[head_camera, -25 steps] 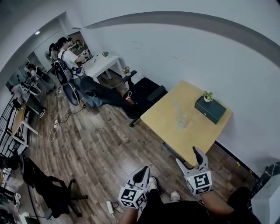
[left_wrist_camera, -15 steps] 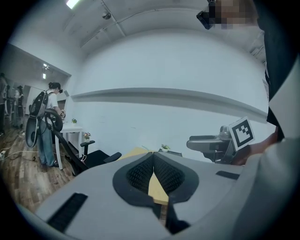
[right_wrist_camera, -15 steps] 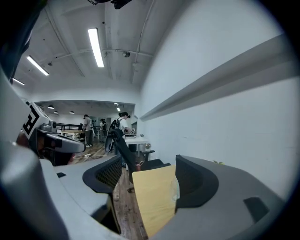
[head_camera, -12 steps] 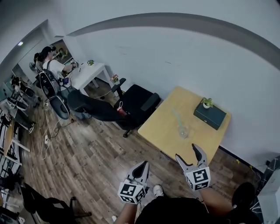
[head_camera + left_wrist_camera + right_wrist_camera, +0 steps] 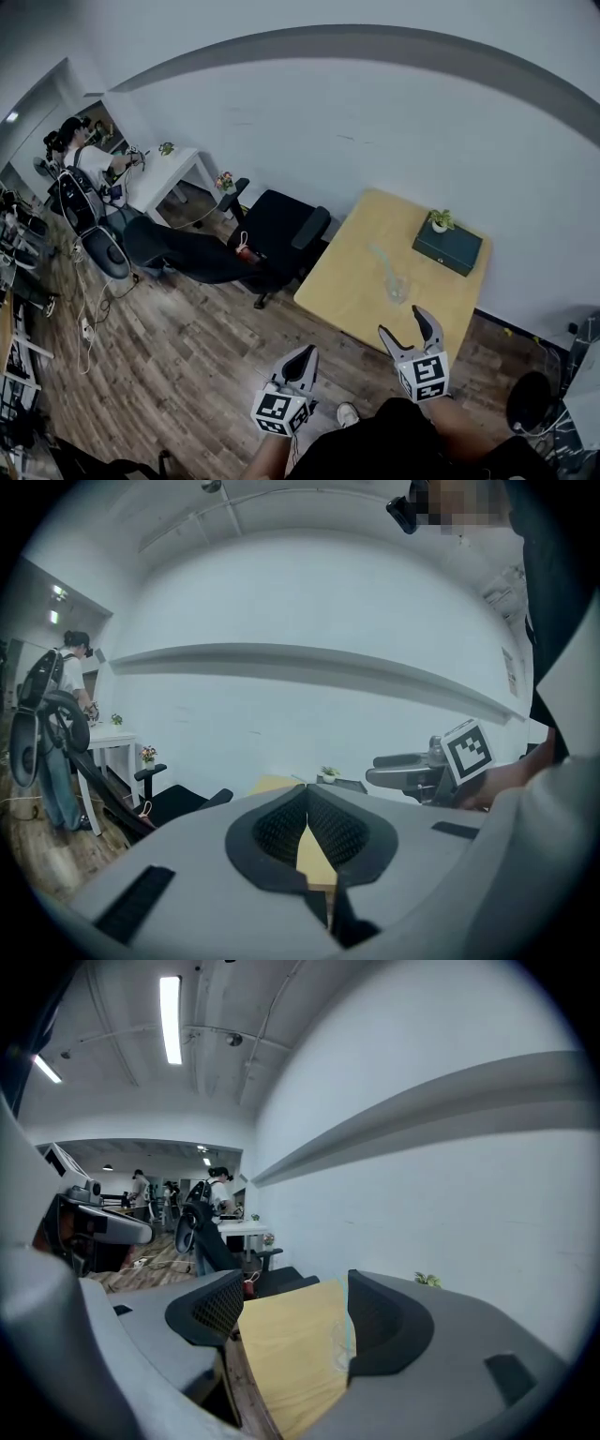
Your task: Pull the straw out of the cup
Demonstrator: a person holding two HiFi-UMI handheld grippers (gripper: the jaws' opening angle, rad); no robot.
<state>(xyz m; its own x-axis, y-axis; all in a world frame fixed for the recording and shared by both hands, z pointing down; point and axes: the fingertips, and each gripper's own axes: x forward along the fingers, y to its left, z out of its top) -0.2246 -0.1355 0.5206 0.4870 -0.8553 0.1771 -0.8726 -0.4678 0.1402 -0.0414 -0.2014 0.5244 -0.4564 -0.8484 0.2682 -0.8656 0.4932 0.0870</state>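
Low in frame, the left gripper is closed; the right gripper gapes, empty. Centre right on the table, the clear cup and straw are barely discernible.

A dark box bearing what seems a small plant sits on the yellow table.

No legible text, number, brand name or sign appears in any view. The only printed patterns are the black-and-white square markers on the cubes of the left tool and the right tool. These carry coded blocks, not characters. In the left gripper view, one marker on the right tool faces the camera, and it too shows blocks only.
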